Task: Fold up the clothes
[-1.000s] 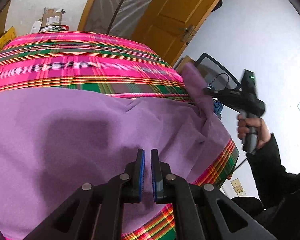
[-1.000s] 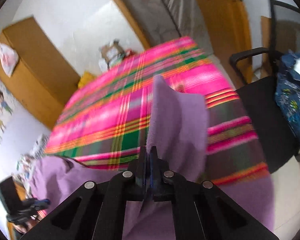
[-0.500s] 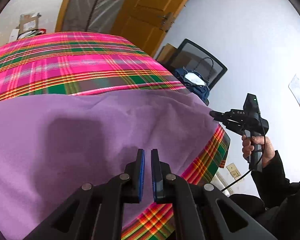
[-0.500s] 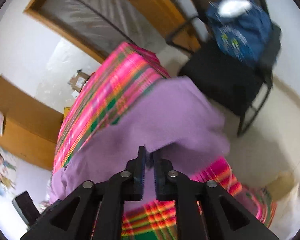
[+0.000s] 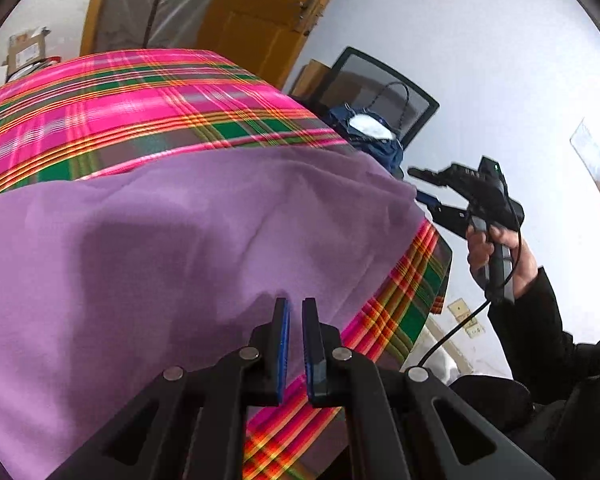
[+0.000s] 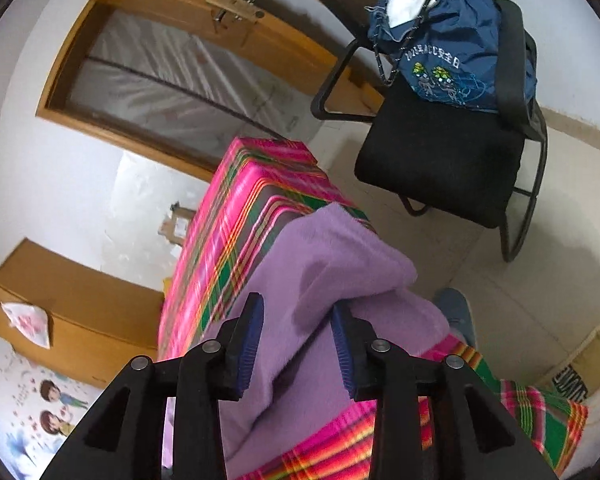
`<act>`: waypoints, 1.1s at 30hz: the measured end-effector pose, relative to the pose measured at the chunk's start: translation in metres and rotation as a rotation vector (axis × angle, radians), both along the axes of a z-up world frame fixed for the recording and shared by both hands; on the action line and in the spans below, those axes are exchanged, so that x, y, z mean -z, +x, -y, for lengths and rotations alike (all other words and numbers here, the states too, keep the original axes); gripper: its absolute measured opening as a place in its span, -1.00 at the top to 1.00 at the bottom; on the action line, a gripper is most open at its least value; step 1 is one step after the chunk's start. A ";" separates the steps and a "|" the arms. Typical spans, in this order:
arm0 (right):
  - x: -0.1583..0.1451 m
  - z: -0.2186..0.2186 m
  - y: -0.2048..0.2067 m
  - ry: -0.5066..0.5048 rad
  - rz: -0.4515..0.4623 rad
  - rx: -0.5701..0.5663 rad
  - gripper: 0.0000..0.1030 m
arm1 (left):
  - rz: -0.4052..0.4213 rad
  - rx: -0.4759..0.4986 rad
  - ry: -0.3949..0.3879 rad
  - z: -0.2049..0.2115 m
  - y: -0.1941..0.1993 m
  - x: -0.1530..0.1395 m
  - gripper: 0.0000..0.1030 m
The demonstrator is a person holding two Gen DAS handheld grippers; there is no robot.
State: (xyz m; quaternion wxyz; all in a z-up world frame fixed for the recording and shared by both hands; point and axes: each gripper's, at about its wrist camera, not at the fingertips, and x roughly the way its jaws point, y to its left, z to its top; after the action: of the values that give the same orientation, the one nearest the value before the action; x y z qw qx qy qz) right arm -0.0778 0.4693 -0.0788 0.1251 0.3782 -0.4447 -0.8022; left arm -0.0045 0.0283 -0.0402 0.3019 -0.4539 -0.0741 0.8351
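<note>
I judged the fold barely begun. The purple garment (image 5: 188, 232) lay spread in a broad sheet over the near part of the bench (image 5: 140, 100), which wore a pink and green plaid cover, and I could see no crisp crease or stacked layers from the left wrist view. Its right-hand corner spilled over the bench edge, so squaring it up, folding it in stages and setting it neat all remained to do, as far as I could tell.

My left tongs (image 5: 295, 344) stood nearly pressed together with a thin gap between the blue pads, and that gap was widening a little. The near hem of the garment lay just beyond their tips; I think nothing was pinched there, though the hem ran so close under the tips that I could not be sure.

My right tongs (image 6: 298, 344) were spread and opening wider. The purple cloth ran up between the pads (image 6: 250, 344) without being squeezed, its draped corner bunched just ahead of them at the bench edge. Beyond stood a black chair (image 6: 440, 156) with a blue bag (image 6: 452, 44) on it, well apart from the work.
</note>
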 end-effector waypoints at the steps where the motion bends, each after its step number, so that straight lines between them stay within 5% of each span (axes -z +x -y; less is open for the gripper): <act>1: 0.000 0.000 -0.001 0.001 -0.007 -0.004 0.33 | 0.000 0.009 -0.011 -0.005 -0.001 0.001 0.85; 5: -0.001 0.001 -0.002 0.052 -0.014 -0.016 0.86 | -0.011 0.051 -0.058 -0.024 -0.002 0.005 0.67; 12: -0.013 -0.008 0.008 0.032 -0.078 -0.007 0.93 | -0.065 0.095 -0.141 -0.049 0.004 0.006 0.36; 19: -0.034 -0.012 0.013 0.024 -0.144 -0.012 0.94 | -0.119 0.113 -0.216 -0.062 0.006 0.006 0.34; 24: -0.027 -0.011 0.007 0.026 -0.133 -0.016 0.94 | -0.163 0.103 -0.282 -0.067 0.006 0.007 0.93; 33: 0.014 -0.018 -0.008 -0.068 0.012 -0.013 0.72 | -0.171 0.088 -0.198 -0.055 0.004 -0.005 0.96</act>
State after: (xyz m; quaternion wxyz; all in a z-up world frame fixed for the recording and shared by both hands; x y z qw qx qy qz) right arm -0.0860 0.4871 -0.0926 0.1403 0.3813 -0.4701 -0.7835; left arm -0.0007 0.0835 -0.0348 0.2971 -0.4113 0.0546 0.8600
